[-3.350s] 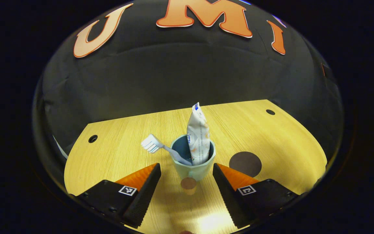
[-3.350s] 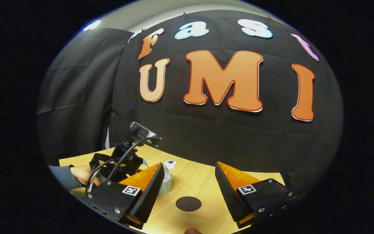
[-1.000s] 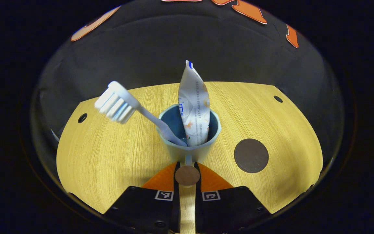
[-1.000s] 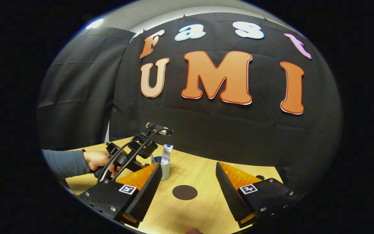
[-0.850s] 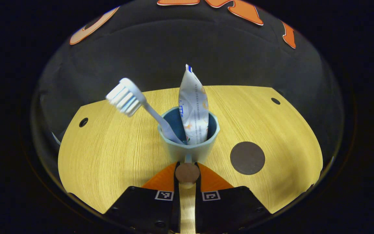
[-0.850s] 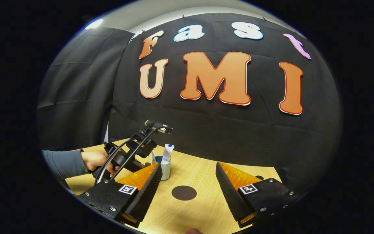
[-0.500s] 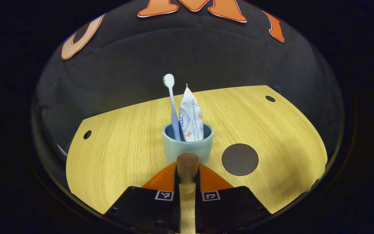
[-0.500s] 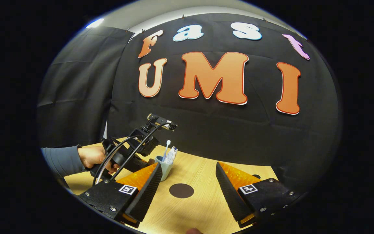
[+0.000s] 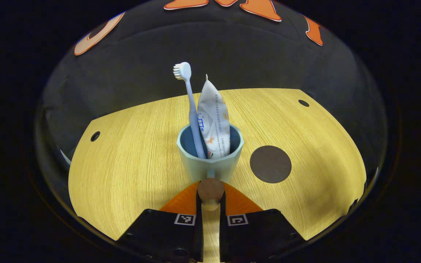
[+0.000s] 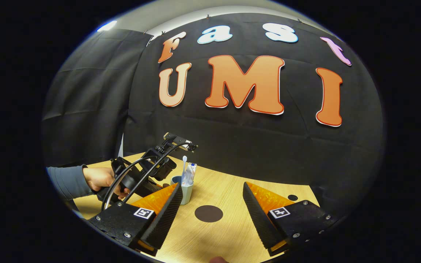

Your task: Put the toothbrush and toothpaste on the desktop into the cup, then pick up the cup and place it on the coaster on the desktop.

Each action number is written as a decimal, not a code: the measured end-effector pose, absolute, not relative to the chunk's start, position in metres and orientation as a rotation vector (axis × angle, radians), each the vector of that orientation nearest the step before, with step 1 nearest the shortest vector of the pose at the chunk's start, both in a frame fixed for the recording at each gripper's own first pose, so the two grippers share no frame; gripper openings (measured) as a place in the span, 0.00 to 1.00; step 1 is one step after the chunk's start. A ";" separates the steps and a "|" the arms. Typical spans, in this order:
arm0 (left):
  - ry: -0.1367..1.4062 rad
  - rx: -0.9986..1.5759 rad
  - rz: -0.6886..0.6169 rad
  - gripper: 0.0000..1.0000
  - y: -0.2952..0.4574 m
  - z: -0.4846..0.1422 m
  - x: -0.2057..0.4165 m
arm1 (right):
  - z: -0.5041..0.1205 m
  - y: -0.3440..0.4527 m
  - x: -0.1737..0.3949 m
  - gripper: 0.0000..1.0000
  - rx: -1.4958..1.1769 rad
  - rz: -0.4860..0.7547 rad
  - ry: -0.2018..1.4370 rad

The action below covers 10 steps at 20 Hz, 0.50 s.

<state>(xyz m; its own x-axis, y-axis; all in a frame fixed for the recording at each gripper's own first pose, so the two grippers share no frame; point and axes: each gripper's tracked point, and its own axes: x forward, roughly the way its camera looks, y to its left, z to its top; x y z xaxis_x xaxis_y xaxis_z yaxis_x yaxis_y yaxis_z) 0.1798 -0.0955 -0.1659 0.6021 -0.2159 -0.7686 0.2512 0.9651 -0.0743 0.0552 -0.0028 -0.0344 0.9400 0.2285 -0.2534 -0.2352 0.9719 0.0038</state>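
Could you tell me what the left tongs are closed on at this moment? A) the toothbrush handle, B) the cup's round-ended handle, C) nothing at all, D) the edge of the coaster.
B: in the left gripper view the left tongs pinch the round-ended handle of the cup, while the toothbrush and toothpaste stand inside it and the coaster lies apart.
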 end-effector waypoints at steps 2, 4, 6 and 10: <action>0.912 0.039 -0.275 0.18 -0.096 -0.166 0.178 | -0.036 0.000 0.054 1.00 -0.027 0.244 0.261; 0.927 0.042 -0.276 0.19 -0.095 -0.166 0.179 | -0.037 0.002 0.055 0.99 -0.029 0.245 0.267; 0.943 0.050 -0.278 0.21 -0.095 -0.170 0.181 | -0.037 0.003 0.055 0.99 -0.029 0.244 0.268; 0.982 0.069 -0.284 0.28 -0.102 -0.179 0.193 | -0.032 0.003 0.053 0.99 -0.028 0.244 0.253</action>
<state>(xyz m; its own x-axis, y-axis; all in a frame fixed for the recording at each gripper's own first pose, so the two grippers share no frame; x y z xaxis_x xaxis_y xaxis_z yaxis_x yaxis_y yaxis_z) 0.1930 -0.1022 -0.1790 0.5214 -0.2056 -0.8282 0.2673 0.9610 -0.0702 0.0531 0.0027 -0.0315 0.9390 0.2351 -0.2510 -0.2421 0.9702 0.0032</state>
